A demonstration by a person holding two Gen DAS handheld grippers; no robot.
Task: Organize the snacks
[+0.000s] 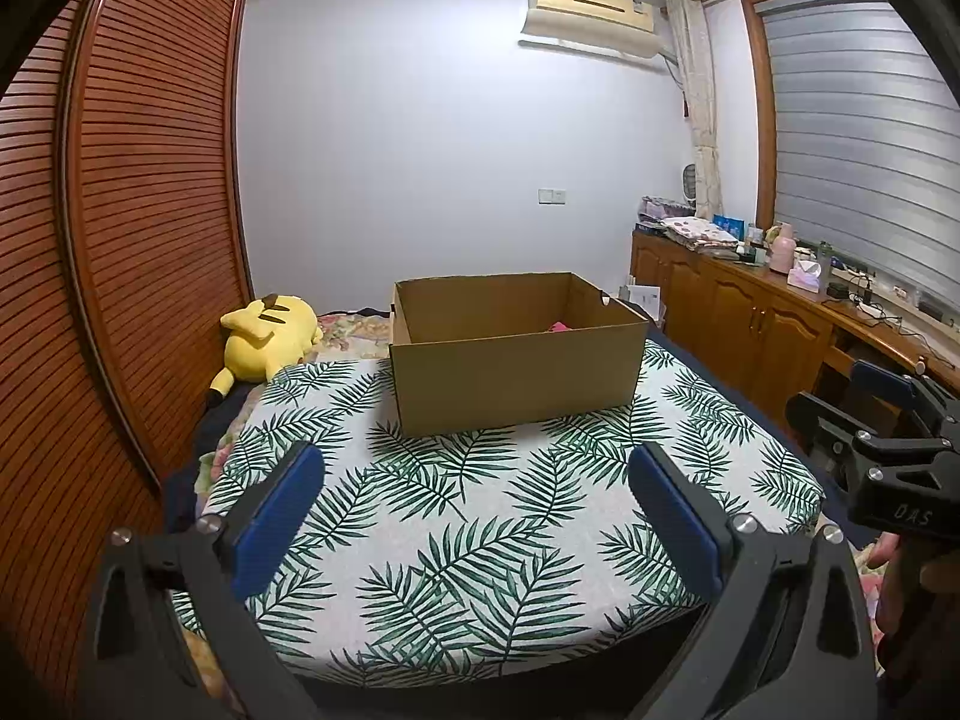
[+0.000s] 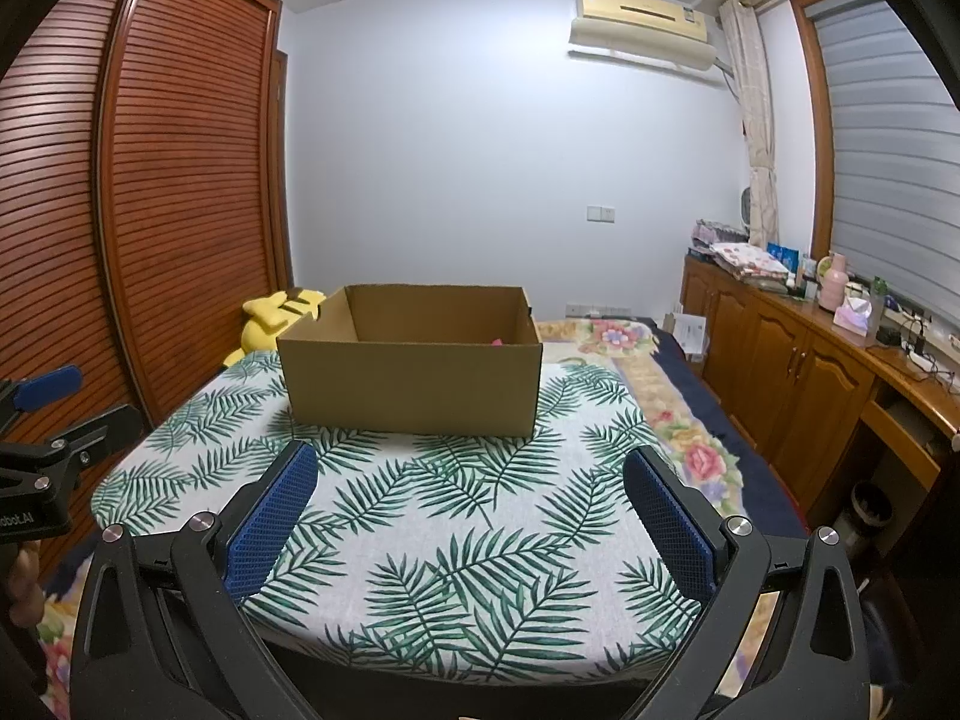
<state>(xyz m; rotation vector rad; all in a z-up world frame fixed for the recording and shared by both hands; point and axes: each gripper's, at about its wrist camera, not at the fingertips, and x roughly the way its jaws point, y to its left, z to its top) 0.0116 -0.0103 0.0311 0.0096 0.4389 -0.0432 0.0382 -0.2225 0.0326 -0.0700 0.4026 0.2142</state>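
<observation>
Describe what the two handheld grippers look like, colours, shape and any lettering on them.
Both are black frames with silver round bolts and triangular cut-outs. The left gripper and right gripper each carry two long fingers faced with blue pads, finely gridded in the right wrist view. Seen from the side, the right one shows pale lettering "DAS"; the left one's lettering is cut off by the picture's edge.

We see only a pink sliver (image 1: 559,327) above the cardboard box (image 1: 516,384) front wall; its contents stay hidden. The yellow plush (image 2: 273,315) is partly behind the box.
</observation>
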